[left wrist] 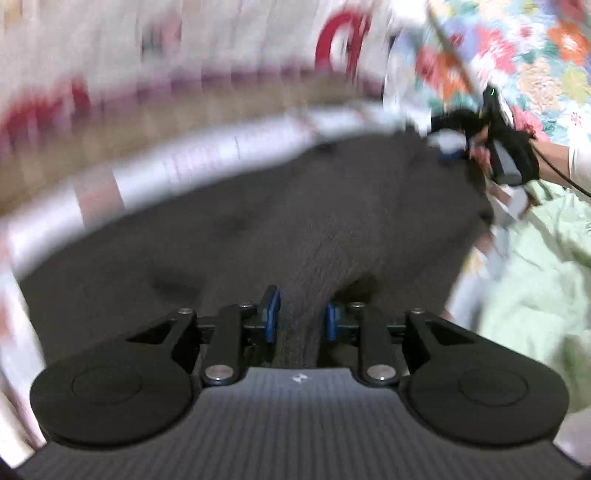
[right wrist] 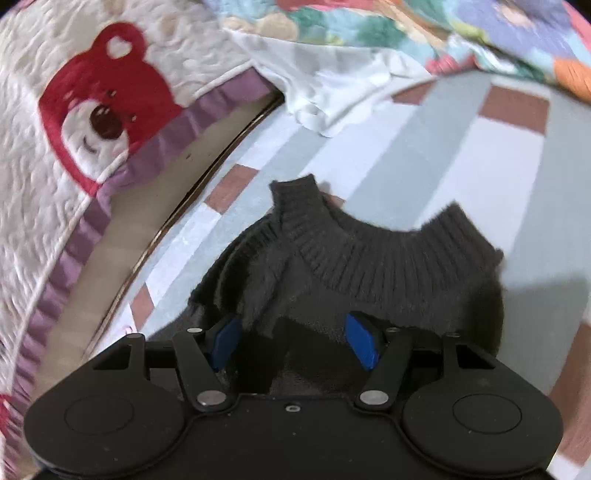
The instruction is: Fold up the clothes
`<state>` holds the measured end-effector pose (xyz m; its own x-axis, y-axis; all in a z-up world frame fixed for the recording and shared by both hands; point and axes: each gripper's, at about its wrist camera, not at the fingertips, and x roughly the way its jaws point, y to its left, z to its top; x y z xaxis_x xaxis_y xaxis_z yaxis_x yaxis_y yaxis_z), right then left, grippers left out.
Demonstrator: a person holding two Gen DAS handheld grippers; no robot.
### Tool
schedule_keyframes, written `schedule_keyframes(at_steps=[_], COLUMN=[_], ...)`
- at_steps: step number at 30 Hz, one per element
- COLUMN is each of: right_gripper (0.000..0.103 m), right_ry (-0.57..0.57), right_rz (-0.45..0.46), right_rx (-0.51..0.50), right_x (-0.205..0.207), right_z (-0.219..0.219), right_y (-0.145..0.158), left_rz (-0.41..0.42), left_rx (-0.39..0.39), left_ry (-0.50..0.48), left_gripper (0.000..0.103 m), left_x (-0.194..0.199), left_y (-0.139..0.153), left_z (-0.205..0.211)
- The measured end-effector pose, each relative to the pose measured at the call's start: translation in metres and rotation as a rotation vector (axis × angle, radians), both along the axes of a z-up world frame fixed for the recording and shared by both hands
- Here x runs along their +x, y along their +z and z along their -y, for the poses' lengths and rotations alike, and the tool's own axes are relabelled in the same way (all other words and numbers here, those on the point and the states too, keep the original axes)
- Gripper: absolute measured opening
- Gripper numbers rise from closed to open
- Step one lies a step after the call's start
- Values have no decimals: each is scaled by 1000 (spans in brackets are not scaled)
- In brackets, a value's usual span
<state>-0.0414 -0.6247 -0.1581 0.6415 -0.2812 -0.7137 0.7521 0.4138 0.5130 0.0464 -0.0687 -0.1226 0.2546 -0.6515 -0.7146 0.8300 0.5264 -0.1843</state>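
1. Sweater [right wrist: 369, 258], dark grey knit, lies on a bed sheet [right wrist: 461, 155] with pale grey, white and brown blocks; it fills the centre of both views.
2. Room: quilt [right wrist: 110, 110] with a red bear print and purple ruffle at 10 o'clock in the right wrist view, wooden strip below it. White cloth [right wrist: 325, 92] at 12, floral blanket [right wrist: 406, 33] at 1 o'clock. Left wrist view is motion-blurred; pale green fabric [left wrist: 535, 277] at 3 o'clock.
3. Orientation: ribbed band faces away from the right camera, toward 12; its long axis runs roughly 9 to 3. A ribbed end sticks up at 11. Whole-garment axis: cannot tell.
4. Left gripper [left wrist: 301, 317]: blue pads [left wrist: 271, 314] a narrow gap apart, a ridge of knit running between them; looks pinched.
5. Right gripper [right wrist: 295, 339]: jaws spread wide, knit lying between them, nothing clamped.
6. Right gripper also shows at 2 o'clock in the left view, a hand [left wrist: 554, 155] behind it.
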Motion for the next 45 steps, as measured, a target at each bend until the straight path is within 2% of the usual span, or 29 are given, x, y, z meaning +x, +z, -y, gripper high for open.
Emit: schedule_keyframes(at_steps=[1, 4, 8, 11, 14, 16, 17, 18, 19, 20, 21, 22, 24, 26, 28, 31, 32, 33, 35, 36, 38, 42, 45], right_gripper=[69, 69, 69, 69, 69, 79, 81, 84, 84, 76, 42, 12, 14, 14, 14, 14, 16, 25, 35, 37, 40, 43, 43], right_ry=[10, 48, 105, 189, 227, 299, 336, 359, 378, 398, 429, 456, 457, 403, 359, 416, 443, 470, 523, 550, 495, 607, 689], right_rz=[-7, -16, 15, -42, -111, -184, -221, -266, -244, -220, -180, -153, -160, -124, -189, -439, -485, -530, -621, -666, -559, -496, -448], right_rx=[-18, -121, -275, -224, -193, -205, -211, -254, -298, -342, -334, -329, -344, -359, -387, -494, -548, -602, -710, -765, -794, -677, -587], right_x=[0, 7, 14, 32, 43, 53, 58, 61, 60, 60, 60, 61, 61, 52, 47, 57, 62, 67, 77, 82, 79, 100, 116], right_z=[-1, -8, -18, -18, -23, -27, -29, -32, -38, -44, -47, -49, -52, -47, -39, -41, -49, -57, -72, -80, -90, -111, -126], right_y=[2, 13, 40, 51, 45, 25, 14, 4, 2, 2, 3, 6, 23, 43, 53, 39, 36, 32, 25, 21, 38, 43, 47], left_rz=[-35, -11, -23, -31, -11, 10, 21, 23, 19, 3, -22, -42, -65, -66, -84, -132, -141, -144, -147, -148, -160, -189, -203], left_rx=[8, 38, -46, -113, -118, -87, -65, -49, -38, -32, -31, -32, -38, -45, -62, -104, -112, -115, -109, -105, -101, -95, -92], left_ry=[-10, -1, 22, 44, 99, 137, 148, 150, 148, 146, 142, 139, 129, 106, 90, 77, 71, 63, 55, 52, 54, 64, 41], left_gripper=[28, 36, 43, 49, 50, 53, 53, 53, 53, 53, 51, 49, 47, 47, 47, 48, 49, 51, 53, 57, 62, 65, 60], left_x=[1, 2, 11, 18, 24, 27, 28, 29, 30, 31, 33, 34, 34, 31, 30, 29, 29, 28, 26, 25, 25, 26, 24], left_y=[-5, -6, 10, 21, 21, 14, 10, 7, 4, 2, -1, -2, -2, 1, 3, 4, 3, 3, 0, -2, -6, -15, -19], left_z=[1, 1, -11, -20, -26, -28, -27, -27, -27, -28, -28, -29, -30, -30, -30, -29, -28, -27, -24, -22, -21, -18, -16])
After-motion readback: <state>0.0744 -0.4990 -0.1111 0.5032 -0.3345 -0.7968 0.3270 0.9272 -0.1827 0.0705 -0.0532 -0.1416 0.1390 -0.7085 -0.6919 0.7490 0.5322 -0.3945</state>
